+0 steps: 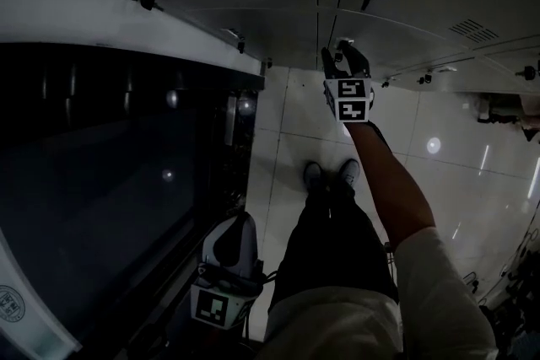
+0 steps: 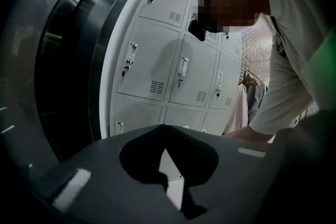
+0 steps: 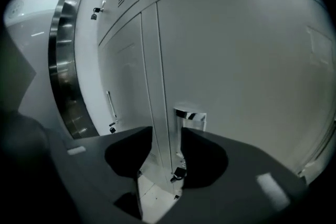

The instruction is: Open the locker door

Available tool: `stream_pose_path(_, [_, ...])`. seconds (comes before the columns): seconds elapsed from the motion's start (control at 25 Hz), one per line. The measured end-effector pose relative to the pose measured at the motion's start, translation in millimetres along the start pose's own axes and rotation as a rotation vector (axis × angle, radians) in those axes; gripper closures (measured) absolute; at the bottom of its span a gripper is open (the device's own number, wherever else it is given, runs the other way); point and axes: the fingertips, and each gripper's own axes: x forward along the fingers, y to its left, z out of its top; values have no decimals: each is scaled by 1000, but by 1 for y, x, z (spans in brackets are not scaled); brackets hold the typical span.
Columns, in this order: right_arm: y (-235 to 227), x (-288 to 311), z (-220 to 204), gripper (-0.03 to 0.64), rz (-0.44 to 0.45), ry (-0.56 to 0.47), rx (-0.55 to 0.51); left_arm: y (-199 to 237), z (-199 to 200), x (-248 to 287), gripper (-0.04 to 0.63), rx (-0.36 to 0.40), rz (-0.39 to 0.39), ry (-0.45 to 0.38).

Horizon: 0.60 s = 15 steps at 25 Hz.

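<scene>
Two-jaw right gripper (image 3: 167, 136): jaws apart, gripping nothing; at locker door (image 3: 247, 60) edge, near handle (image 3: 190, 117);
Left gripper (image 2: 164, 131): jaws together, empty; held low.

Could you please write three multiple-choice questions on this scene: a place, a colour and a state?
1. Where is the right gripper? A) at a locker door's handle B) on the floor C) by the person's hip
2. What colour are the locker doors? A) red B) pale grey C) black
3. How do the left gripper's jaws stand? A) wide apart B) shut on a key C) together, empty

1 A, the handle sits just ahead of its parted jaws; 2 B, every door looks pale grey; 3 C, its tips meet with nothing between.
</scene>
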Motion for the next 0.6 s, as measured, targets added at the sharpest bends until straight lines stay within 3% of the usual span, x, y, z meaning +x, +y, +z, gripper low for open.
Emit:
stream_pose_path(0.2, [-1, -1, -7, 399, -13, 21, 34, 3, -8, -6, 595, -23, 14, 6])
stream_pose_path(0.6, [4, 6, -8, 408, -51, 57, 57, 10, -30, -21, 594, -30, 40, 49])
